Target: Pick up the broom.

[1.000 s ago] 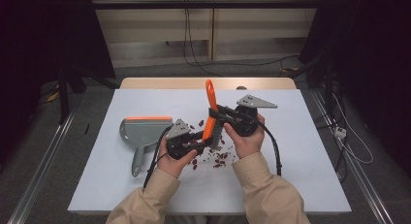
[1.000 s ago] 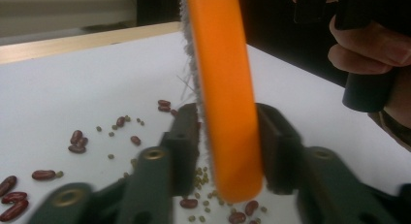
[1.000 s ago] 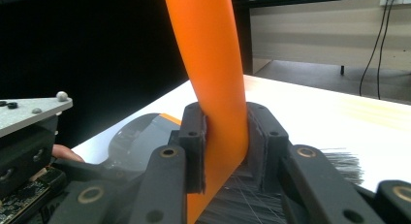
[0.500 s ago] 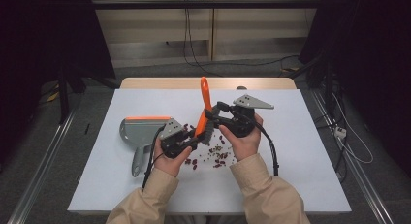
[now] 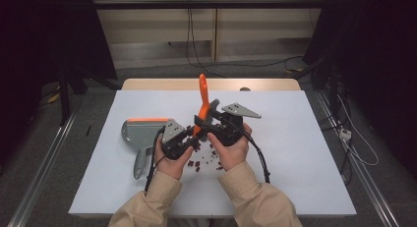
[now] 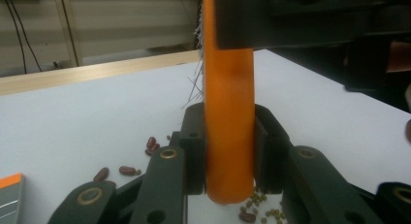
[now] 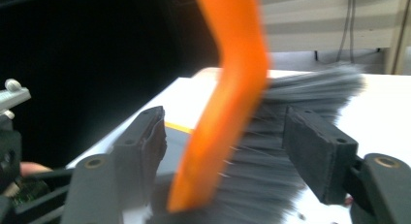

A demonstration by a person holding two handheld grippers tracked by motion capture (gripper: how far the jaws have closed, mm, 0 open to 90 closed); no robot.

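Note:
An orange-handled brush (image 5: 202,97) with grey bristles stands nearly upright over the middle of the white table (image 5: 295,138). My left gripper (image 5: 189,138) is shut on the lower end of its orange handle (image 6: 228,112). My right gripper (image 5: 206,120) is open, its jaws spread on either side of the brush head. The grey bristles (image 7: 271,151) and the bent handle (image 7: 228,88) lie between them, and the bristles brush the right-hand jaw. Small dark red beans (image 5: 204,160) and some greenish ones (image 6: 257,200) are scattered on the table under the grippers.
A grey dustpan (image 5: 140,131) with an orange front lip lies flat to the left of my hands, handle toward the person. A wooden strip (image 5: 162,84) runs along the table's far edge. Cables trail from both grippers toward the person's sleeves.
Both hands and the brush have drifted a little to the left, toward the dustpan, and the handle stands more upright. The left gripper's hold on it is unchanged.

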